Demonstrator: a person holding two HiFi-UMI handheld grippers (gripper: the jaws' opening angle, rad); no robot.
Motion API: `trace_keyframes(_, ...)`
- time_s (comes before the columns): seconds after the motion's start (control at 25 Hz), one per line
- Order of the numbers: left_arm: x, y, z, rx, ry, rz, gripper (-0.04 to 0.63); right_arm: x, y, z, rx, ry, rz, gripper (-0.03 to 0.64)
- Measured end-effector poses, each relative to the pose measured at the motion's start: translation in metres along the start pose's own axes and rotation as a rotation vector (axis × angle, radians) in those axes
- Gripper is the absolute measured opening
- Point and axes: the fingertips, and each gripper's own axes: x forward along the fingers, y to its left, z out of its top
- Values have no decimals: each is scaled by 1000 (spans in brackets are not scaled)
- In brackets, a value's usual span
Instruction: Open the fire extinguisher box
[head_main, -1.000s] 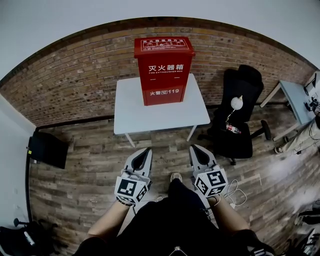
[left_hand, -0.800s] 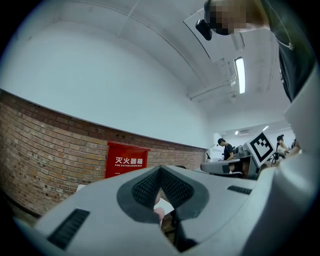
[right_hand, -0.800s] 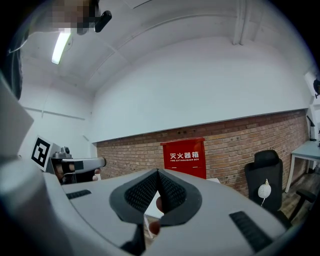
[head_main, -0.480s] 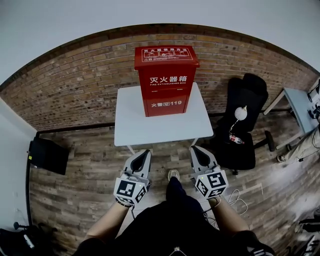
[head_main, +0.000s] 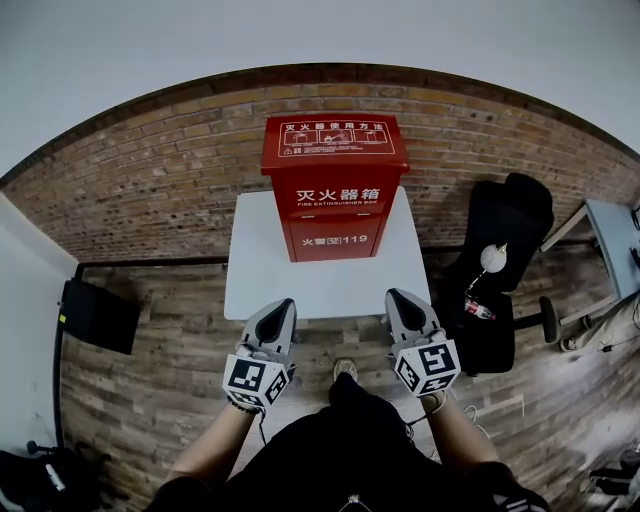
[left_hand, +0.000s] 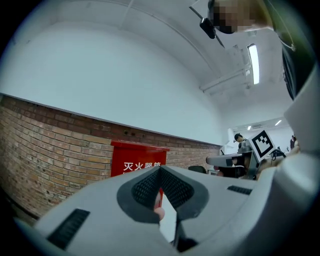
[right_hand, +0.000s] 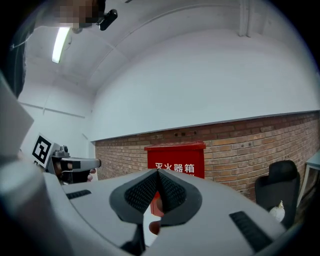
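A red fire extinguisher box (head_main: 334, 186) with white lettering stands upright and closed on a white table (head_main: 256, 270) against a brick wall. It also shows ahead in the left gripper view as the box (left_hand: 135, 159) and in the right gripper view as the box (right_hand: 176, 159). My left gripper (head_main: 283, 307) hovers over the table's near edge, jaws shut and empty. My right gripper (head_main: 396, 298) is level with it at the right, also shut and empty. Both point toward the box and stay apart from it.
A black office chair (head_main: 508, 270) with a white lamp stands right of the table. A grey desk (head_main: 612, 228) is at the far right. A black case (head_main: 96, 315) lies on the wooden floor at left. The person's legs and a shoe (head_main: 347, 370) are below.
Both grippers and the head have moved forward toward the table. The box and table now appear larger and closer, and the gripper tips reach the table's near edge.
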Motion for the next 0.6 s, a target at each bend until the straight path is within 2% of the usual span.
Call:
trace_keyframes(0.36, 104, 34, 14, 8, 7, 82, 51, 88, -87, 16, -11, 10, 63, 20)
trace_keyframes(0.6, 139, 60, 23, 25, 9, 160, 51, 133, -127, 20, -23, 26, 71, 20)
